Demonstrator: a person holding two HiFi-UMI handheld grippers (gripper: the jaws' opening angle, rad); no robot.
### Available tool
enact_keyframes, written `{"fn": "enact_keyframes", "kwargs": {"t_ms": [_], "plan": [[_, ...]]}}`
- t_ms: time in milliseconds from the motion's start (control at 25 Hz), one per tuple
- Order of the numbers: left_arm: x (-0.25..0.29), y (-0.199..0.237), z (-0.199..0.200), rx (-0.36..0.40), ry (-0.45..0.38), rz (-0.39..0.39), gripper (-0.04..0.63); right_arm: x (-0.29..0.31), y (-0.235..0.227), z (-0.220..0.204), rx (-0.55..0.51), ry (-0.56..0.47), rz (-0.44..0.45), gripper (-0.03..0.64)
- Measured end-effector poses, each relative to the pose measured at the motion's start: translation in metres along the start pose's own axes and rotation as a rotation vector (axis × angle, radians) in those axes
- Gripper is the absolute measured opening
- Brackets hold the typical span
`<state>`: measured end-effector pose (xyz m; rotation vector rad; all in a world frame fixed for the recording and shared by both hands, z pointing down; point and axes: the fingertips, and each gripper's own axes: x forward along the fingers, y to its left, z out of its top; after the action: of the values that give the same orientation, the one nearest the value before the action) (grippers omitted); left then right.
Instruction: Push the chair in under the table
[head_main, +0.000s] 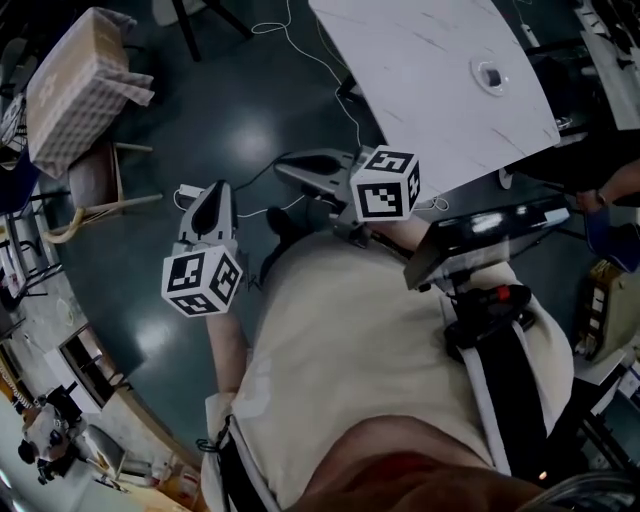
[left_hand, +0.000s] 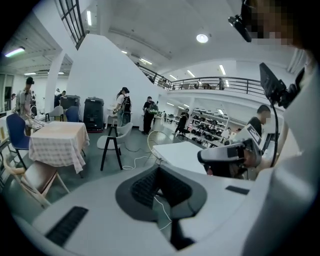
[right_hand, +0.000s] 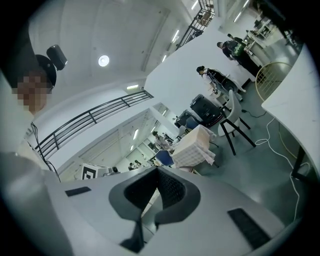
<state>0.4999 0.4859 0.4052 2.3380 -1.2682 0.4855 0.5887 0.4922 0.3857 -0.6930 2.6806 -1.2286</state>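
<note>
With jaws pressed together and empty, the left gripper and the right gripper are hovering side by side over the dark floor at mid-frame, while the wooden chair is standing just beside the cloth-covered table at upper left.

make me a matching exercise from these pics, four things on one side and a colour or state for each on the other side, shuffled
Things:
1. left gripper
2. tablecloth
3. white table
4. chair

Colour or state:
a. wooden legs
b. checked pattern
c. shut, nothing held
d. round fitting set in its top

Pairs: 1-c, 2-b, 3-d, 4-a
</note>
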Motion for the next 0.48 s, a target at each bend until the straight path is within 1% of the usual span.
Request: {"fn": "enact_keyframes", "kwargs": {"t_ms": [120,280,480], "plan": [[-0.003,0.021,0.01,-0.009,-0.009,-0.028,0.008,0.02,0.003,0.004,0.001,0.002,-0.02,0.009],[-0.005,0.058,0.006,-0.029,-0.004,-0.06,0.008,0.057,0.006,-0.002,-0.017,0.026,-0.042,0.009],[-0.012,0.095,0.008,-0.042,-0.021,-0.083,0.008,0.098,0.011,-0.001,-0.043,0.035,-0.061,0.009]]}}
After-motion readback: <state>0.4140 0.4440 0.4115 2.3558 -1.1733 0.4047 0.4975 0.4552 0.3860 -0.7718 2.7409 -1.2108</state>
